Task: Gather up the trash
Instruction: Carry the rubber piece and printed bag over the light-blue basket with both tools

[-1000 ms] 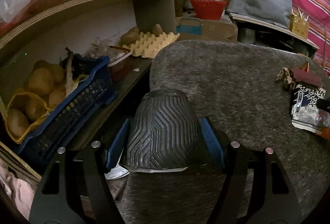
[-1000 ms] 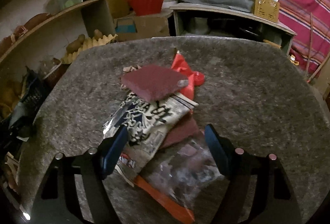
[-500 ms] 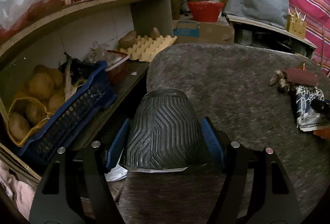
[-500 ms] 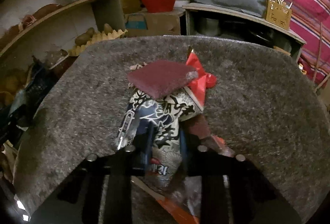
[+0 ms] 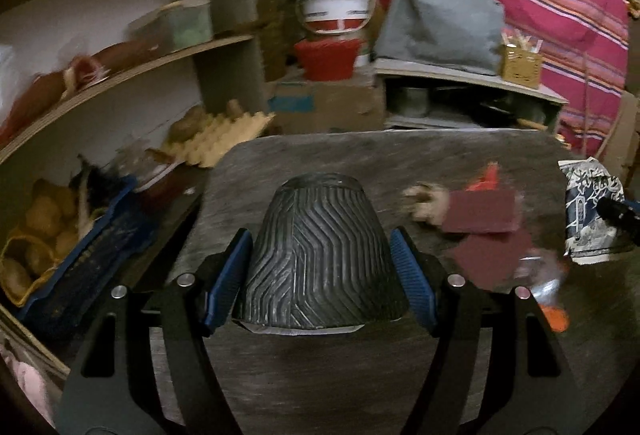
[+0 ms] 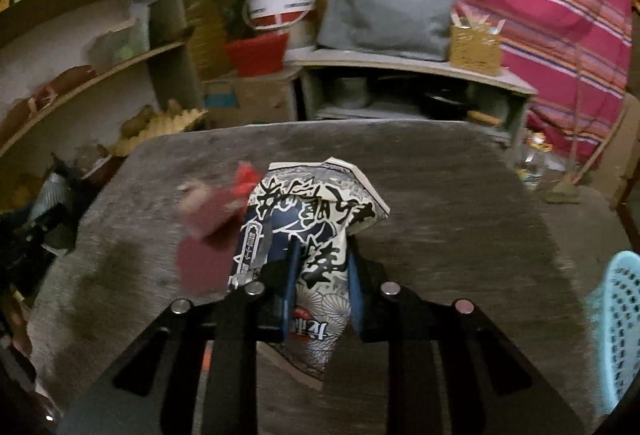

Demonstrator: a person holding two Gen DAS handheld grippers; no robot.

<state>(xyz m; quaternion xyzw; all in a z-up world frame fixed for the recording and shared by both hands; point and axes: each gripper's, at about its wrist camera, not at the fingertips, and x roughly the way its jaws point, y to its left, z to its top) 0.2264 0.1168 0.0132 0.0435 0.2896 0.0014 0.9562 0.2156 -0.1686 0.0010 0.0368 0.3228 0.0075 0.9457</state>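
My left gripper point(image 5: 320, 267) is shut on a black ribbed cup point(image 5: 318, 255), held upside down over the left part of the grey table point(image 5: 360, 155). My right gripper point(image 6: 322, 275) is shut on a white-and-blue printed snack wrapper point(image 6: 316, 211) and holds it lifted above the table point(image 6: 440, 195); the wrapper also shows in the left wrist view point(image 5: 592, 215). Dark red pads point(image 5: 480, 211), a red wrapper point(image 5: 486, 175), a crumpled tan scrap point(image 5: 426, 197) and a clear packet with an orange strip point(image 5: 550, 299) lie on the table right of the cup.
Shelves on the left hold a blue basket of potatoes point(image 5: 60, 235) and an egg tray point(image 5: 216, 135). A light blue perforated basket point(image 6: 616, 335) stands at the table's right. A white bucket point(image 5: 336, 7) and a low shelf point(image 6: 400, 87) stand behind the table.
My right gripper closed on the printed wrapper and lifted it off the pile, moving right. My left gripper, still holding the cup, swung right toward the trash pile.
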